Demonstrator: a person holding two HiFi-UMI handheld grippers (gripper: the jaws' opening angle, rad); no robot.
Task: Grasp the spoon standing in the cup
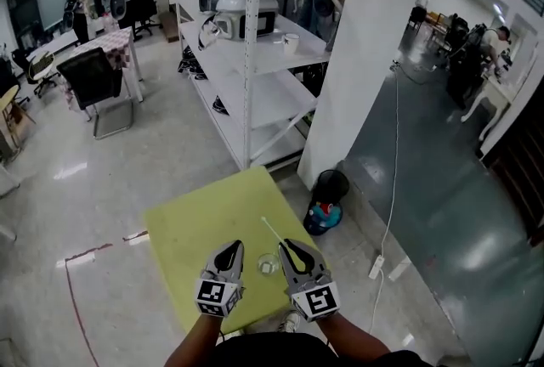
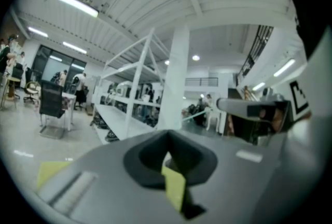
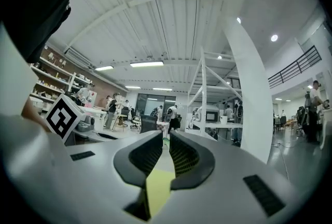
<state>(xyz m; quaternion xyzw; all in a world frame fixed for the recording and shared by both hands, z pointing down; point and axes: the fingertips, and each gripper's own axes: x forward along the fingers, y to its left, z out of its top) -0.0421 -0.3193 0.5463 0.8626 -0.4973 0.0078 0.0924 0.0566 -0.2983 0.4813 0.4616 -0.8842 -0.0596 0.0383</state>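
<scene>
Pale glossy floor (image 1: 170,144) is spreading through a big hall, with a white shelving rack (image 1: 255,59) rising at 12 o'clock and a broad white pillar (image 1: 374,42) standing at 1 o'clock. A yellow-green tabletop (image 1: 195,229) is lying below the rack at 6 o'clock in the head view, and a dark bin (image 1: 327,200) is sitting on the floor just off its 3 o'clock corner.

Both tools are hovering over the near end of the tabletop. The left gripper (image 1: 235,246) is keeping its jaws together, with nothing between them. The right gripper (image 1: 285,245) is showing only a thin slit between its jaws, and it is also holding nothing.

A clear cup (image 1: 268,265) is standing on the tabletop between the two, at about 4 o'clock from the left tips and 7 o'clock from the right tips. The white spoon (image 1: 270,231) is standing in it, with its handle leaning toward 11 o'clock, apart from both.
</scene>
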